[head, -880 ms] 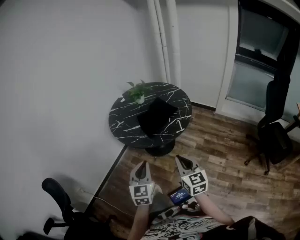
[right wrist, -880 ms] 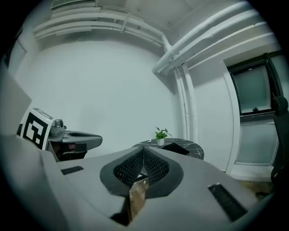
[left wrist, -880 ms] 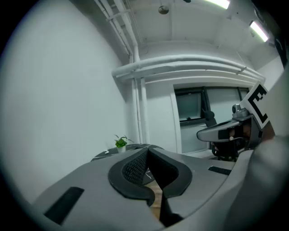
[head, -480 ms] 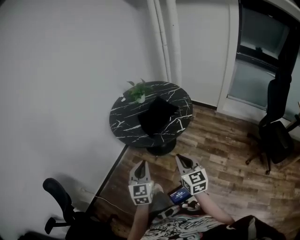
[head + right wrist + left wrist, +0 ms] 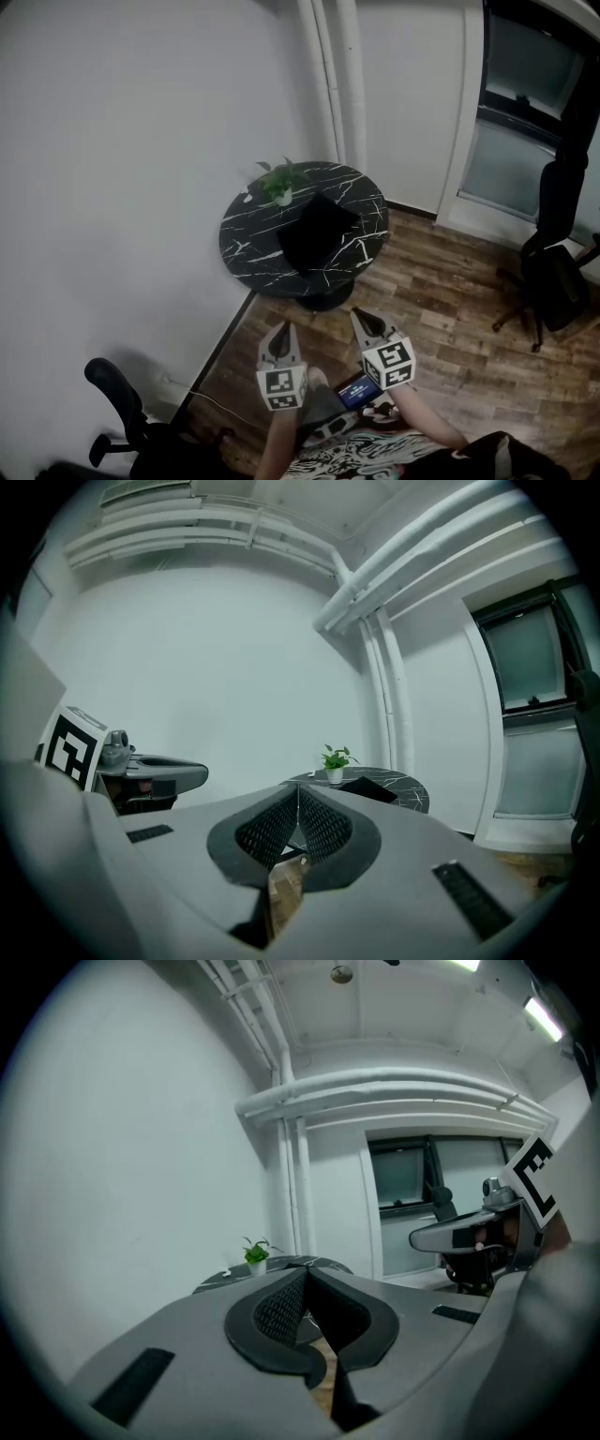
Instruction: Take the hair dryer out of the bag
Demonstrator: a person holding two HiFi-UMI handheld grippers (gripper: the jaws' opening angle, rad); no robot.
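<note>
Both grippers are in the lower middle of the head view, side by side above the brown wooden floor (image 5: 450, 309). The left gripper (image 5: 283, 328) has its two jaws pressed together and there is nothing between them. The right gripper (image 5: 358, 317) is also fully closed and holds nothing. Each one carries a white cube with a square marker, and both point toward the upper part of the frame, to the table.

The round black marble table (image 5: 242, 246) stands in the middle of the frame, close to the white wall (image 5: 122, 169). The black bag (image 5: 317, 232) lies flat on the tabletop, near its centre, well apart from both grippers. The hair dryer itself does not show in any view, and I cannot tell if it is inside the bag. A small potted plant (image 5: 279, 182) stands at the upper left edge of the table, just beside the bag.

A black office chair (image 5: 553, 272) is at the right edge. Part of another chair (image 5: 114, 389) is in the lower left corner. White pipes (image 5: 330, 75) run up the wall behind the table.
</note>
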